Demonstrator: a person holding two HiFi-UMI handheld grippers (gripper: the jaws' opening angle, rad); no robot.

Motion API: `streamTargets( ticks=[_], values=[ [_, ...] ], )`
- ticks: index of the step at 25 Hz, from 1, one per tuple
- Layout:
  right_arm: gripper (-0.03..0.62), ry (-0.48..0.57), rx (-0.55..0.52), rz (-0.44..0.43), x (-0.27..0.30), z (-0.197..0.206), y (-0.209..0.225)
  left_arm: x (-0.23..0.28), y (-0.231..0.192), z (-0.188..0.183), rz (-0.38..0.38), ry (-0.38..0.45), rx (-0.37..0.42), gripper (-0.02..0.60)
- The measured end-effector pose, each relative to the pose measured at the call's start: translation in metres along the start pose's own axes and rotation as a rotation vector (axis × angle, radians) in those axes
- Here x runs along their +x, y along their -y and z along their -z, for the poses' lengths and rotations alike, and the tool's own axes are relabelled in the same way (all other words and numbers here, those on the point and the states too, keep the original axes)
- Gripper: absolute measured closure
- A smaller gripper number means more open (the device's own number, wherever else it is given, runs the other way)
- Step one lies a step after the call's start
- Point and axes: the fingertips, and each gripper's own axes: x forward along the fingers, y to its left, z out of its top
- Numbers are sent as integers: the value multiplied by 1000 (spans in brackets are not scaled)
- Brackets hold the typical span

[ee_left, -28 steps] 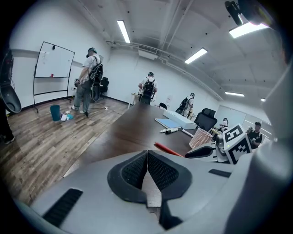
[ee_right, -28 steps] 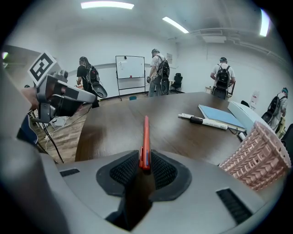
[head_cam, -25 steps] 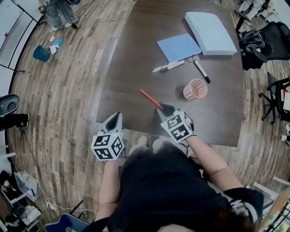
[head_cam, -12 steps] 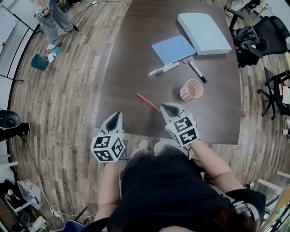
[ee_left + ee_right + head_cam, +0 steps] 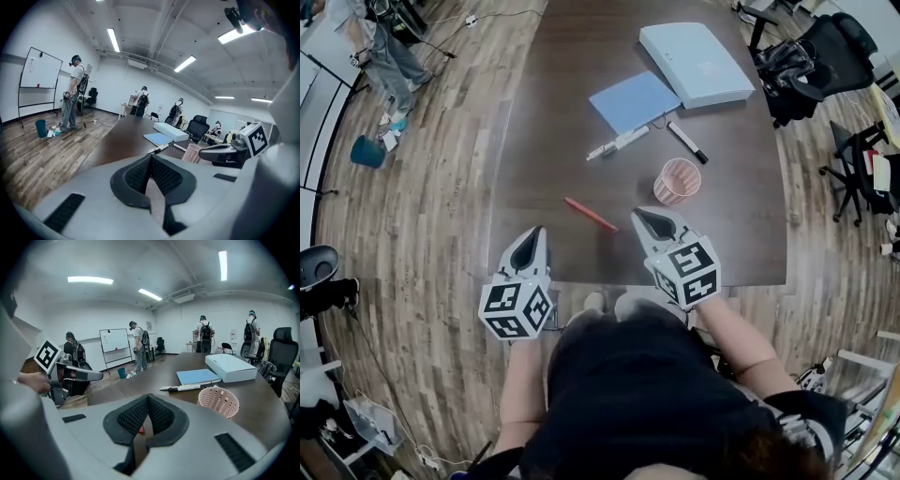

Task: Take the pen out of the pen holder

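A red pen [image 5: 591,215] lies flat on the dark table [image 5: 546,141], left of the pink mesh pen holder [image 5: 678,181], which stands upright and looks empty. My right gripper [image 5: 641,217] hovers just right of the pen's near end, apart from it; its jaws have just been closing and are now shut with nothing between them. In the right gripper view a bit of the red pen [image 5: 141,431] shows below the shut pads, with the holder [image 5: 218,403] to the right. My left gripper [image 5: 536,233] is shut and empty over the table's near left edge.
Farther back lie a white marker [image 5: 616,143], a black marker [image 5: 686,142], a blue notebook [image 5: 634,101] and a white box [image 5: 696,64]. Office chairs [image 5: 811,66] stand at the right. People stand on the wooden floor at far left [image 5: 384,56].
The right gripper, whose tip was at the pen's end, has drawn back from it and shut; the pen stays on the table. Both grippers have risen.
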Motion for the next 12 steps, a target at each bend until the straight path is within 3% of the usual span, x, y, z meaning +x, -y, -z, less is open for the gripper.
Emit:
streamTargets(
  ticks=[12],
  values=[
    [576, 42, 124, 107, -21, 6, 23, 13, 19, -3, 74, -26, 47, 554]
  ],
)
